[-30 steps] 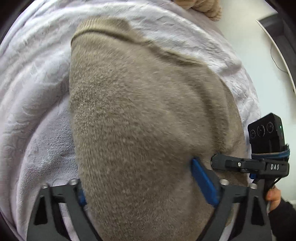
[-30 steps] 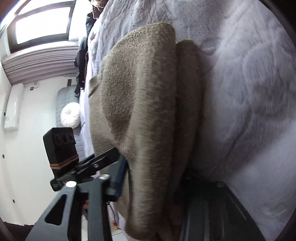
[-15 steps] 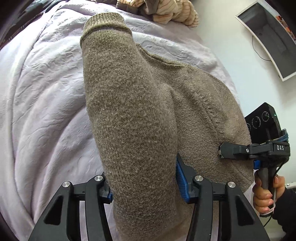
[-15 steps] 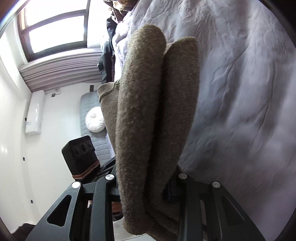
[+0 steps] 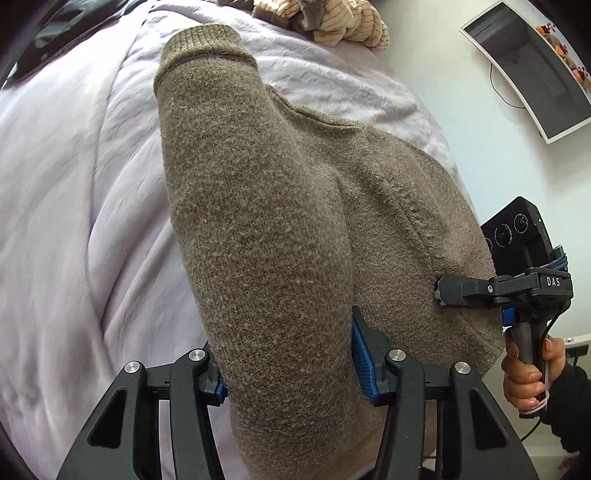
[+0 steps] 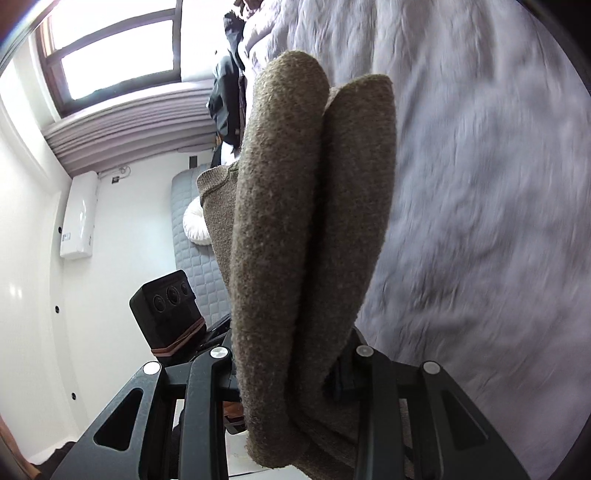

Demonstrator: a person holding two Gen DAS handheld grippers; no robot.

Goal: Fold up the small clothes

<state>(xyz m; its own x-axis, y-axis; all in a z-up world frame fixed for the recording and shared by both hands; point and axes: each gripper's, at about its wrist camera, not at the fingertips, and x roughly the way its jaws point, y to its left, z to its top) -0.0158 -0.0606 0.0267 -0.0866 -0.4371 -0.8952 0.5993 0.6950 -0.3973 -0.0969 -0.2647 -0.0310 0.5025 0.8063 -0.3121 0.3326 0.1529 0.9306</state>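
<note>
A brown knit sweater point(image 5: 266, 229) hangs over a pale lilac blanket point(image 5: 74, 184). My left gripper point(image 5: 288, 365) is shut on a thick fold of the sweater, its blue pads pressed into the knit on both sides. My right gripper point(image 6: 291, 373) is shut on a doubled fold of the same sweater point(image 6: 306, 221), which stands up in two rolls before the camera. In the left wrist view the right gripper point(image 5: 443, 295) pinches the sweater's right edge, held by a hand point(image 5: 528, 373). The left gripper's camera block point(image 6: 166, 310) shows in the right wrist view.
A heap of striped beige clothes point(image 5: 332, 22) lies at the blanket's far edge. A wall-mounted screen point(image 5: 532, 62) is at upper right. In the right wrist view a window point(image 6: 114, 48), a grey quilted seat point(image 6: 195, 280) with a white cushion point(image 6: 195, 225), and dark hanging clothes point(image 6: 229, 99) appear.
Both grippers have lifted the sweater up off the blanket and drawn back. The left gripper's jaws have closed in on the fold. The sweater now hangs clear between them.
</note>
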